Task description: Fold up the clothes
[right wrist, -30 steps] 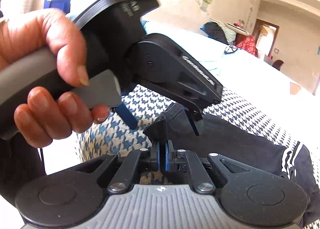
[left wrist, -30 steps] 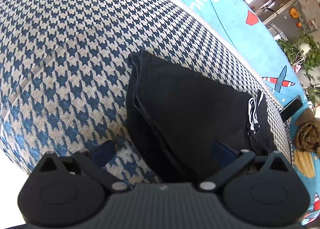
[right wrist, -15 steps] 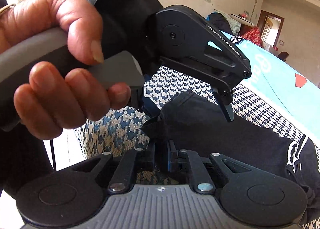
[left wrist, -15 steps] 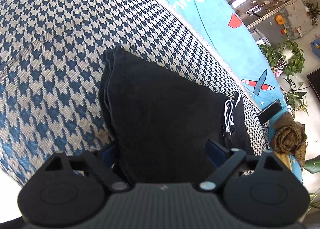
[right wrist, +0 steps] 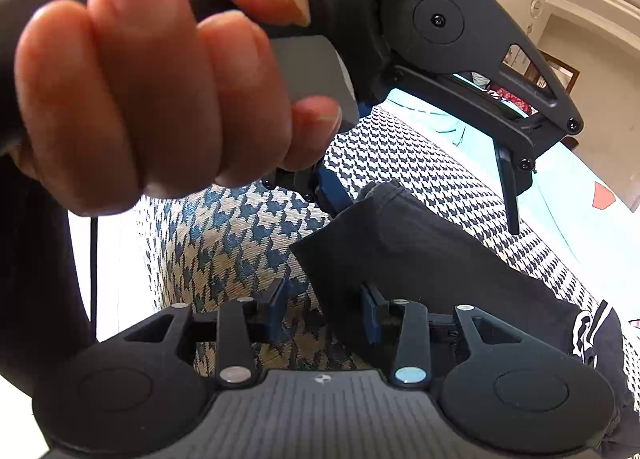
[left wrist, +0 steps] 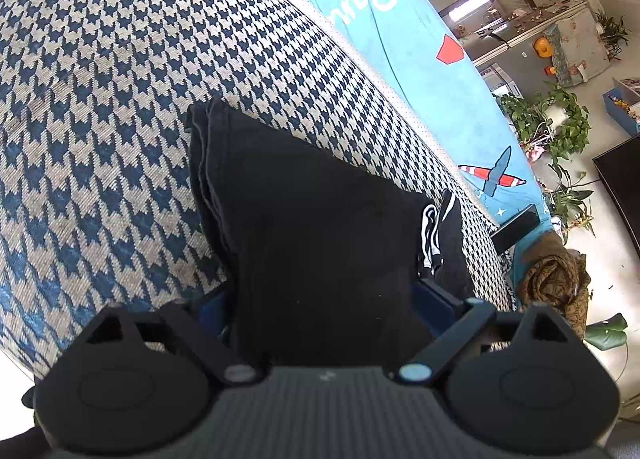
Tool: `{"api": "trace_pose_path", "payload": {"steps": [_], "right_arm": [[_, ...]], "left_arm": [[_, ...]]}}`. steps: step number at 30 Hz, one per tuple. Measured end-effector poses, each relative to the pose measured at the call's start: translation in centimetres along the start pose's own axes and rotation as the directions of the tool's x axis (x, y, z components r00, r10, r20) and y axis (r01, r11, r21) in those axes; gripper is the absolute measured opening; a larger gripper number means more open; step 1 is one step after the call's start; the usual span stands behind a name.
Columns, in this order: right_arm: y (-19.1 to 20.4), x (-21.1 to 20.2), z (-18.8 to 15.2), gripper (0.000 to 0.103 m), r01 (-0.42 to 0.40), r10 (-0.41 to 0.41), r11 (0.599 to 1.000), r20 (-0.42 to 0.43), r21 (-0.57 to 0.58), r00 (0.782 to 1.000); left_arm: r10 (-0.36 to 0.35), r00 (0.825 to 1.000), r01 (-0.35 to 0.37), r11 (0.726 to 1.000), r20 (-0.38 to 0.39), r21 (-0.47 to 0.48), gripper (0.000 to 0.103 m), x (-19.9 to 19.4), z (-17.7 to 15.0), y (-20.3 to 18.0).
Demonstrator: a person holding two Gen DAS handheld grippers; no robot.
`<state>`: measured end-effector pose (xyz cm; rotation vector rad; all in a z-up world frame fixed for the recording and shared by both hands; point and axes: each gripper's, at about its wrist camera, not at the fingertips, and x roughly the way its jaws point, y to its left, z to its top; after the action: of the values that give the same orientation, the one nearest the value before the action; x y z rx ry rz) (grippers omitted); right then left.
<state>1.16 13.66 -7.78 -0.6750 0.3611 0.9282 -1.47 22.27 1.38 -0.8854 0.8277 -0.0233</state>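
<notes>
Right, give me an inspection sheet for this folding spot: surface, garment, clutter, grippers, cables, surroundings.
Surface: houndstooth cover, blue sheet beyond it.
Job's things: black garment lies folded, white stripes at its far end.
Clutter: brown bundled cloth and a dark flat object off the far edge.
Grippers: left hand-held gripper wide open, straddling the garment's near end; right hand-held gripper jaws just opening, garment edge between them, pads clear.
Cables: thin black cable hangs below the hand.
Surroundings: potted plants, doorway, bright room.

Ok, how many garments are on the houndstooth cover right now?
1: the folded black garment lies on the houndstooth cover, its near end between the left gripper's fingers. Anything folded inside it would be hidden.
</notes>
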Motion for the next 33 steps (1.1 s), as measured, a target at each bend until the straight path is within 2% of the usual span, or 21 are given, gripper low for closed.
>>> {"api": "trace_pose_path", "payload": {"steps": [8, 9, 11, 14, 18, 29, 33], "right_arm": [[-0.4, 2.0, -0.1, 0.036, 0.084, -0.083, 0.996, 0.039, -0.038, 0.996], [-0.7, 2.1, -0.1, 0.033, 0.084, -0.083, 0.996, 0.037, -0.027, 0.996], [-1.4, 2.4, 0.0, 0.012, 0.084, -0.084, 0.996, 0.027, -0.004, 0.996], [-3.1, 2.6, 0.1, 0.008, 0.065, -0.066, 0.995, 0.011, 0.079, 0.998], [-5.1, 2.5, 0.2, 0.008, 0.04, -0.043, 0.983, 0.012, 0.176, 0.999], [-7.7, 1.1, 0.3, 0.008, 0.019, -0.031, 0.965, 0.039, 0.261, 0.999], [-7.9, 0.8, 0.7, 0.008, 0.016, -0.027, 0.962, 0.035, 0.272, 0.999]], "left_arm": [[-0.009, 1.0, 0.009, 1.0, -0.018, 0.005, 0.096, 0.4, 0.4, -0.4], [-0.005, 1.0, 0.005, 1.0, -0.019, 0.007, 0.097, 0.5, 0.5, -0.3], [0.026, 1.0, -0.025, 1.0, -0.017, 0.011, 0.097, 0.7, 0.9, -0.2], [0.083, 0.997, -0.083, 0.996, -0.008, 0.012, 0.097, 1.0, 1.5, 0.2], [0.118, 0.993, -0.118, 0.993, -0.001, -0.003, 0.099, 1.8, 2.7, 0.7], [0.156, 0.987, -0.156, 0.988, 0.036, -0.013, 0.102, 4.8, 6.1, 1.2], [0.171, 0.984, -0.171, 0.985, 0.054, -0.003, 0.097, 5.6, 6.9, 1.1]]}}
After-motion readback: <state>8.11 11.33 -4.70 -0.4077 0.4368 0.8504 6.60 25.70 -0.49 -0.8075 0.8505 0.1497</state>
